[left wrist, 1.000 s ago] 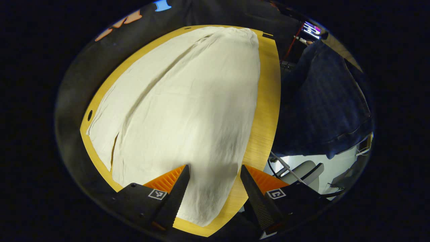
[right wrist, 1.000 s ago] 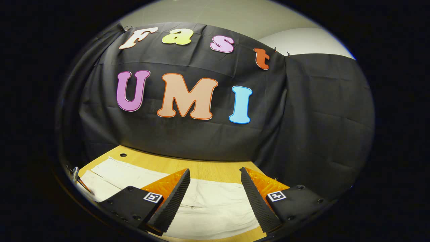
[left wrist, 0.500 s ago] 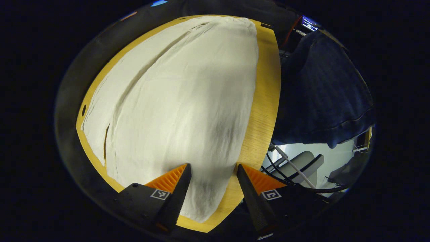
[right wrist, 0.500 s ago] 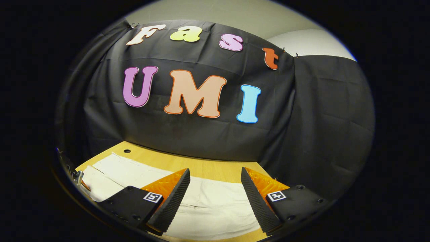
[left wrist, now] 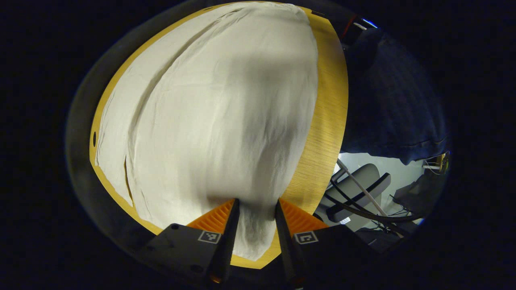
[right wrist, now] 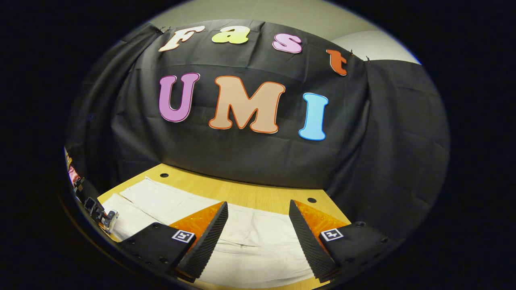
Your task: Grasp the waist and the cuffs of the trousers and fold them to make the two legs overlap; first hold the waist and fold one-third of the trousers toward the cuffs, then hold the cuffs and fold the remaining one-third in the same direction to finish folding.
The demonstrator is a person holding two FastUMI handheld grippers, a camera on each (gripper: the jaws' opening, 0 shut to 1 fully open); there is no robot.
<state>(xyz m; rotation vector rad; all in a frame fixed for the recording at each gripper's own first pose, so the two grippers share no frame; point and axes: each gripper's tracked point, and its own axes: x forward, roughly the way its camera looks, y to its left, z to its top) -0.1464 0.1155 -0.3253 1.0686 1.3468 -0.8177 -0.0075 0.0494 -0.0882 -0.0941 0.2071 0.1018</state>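
left gripper view: cream trousers (left wrist: 209, 104) lie spread flat along the wooden bench (left wrist: 328, 121), covering most of it, long creases running lengthwise. left gripper (left wrist: 255, 229) sits low over the near end of the cloth, by the bench's near edge. jaws narrow, a strip of bunched fabric in the gap between them; cannot tell if both fingers actually press on it. a shadow falls across the middle of the cloth. right of the bench a person's dark blue garment (left wrist: 393, 104), and below it a grey chair (left wrist: 356, 185) with cables on a pale floor.

right gripper view: right gripper (right wrist: 258, 237) hangs above the other end of the trousers (right wrist: 254, 245), jaws wide apart and holding nothing, apart from the cloth. the cloth lies flat here with a seam line across it, and stretches off left toward the bench (right wrist: 250, 193) edge. small holes in the bench top near the black cloth wall (right wrist: 387, 153) behind. some dark hardware at the far left edge, too small to tell what.
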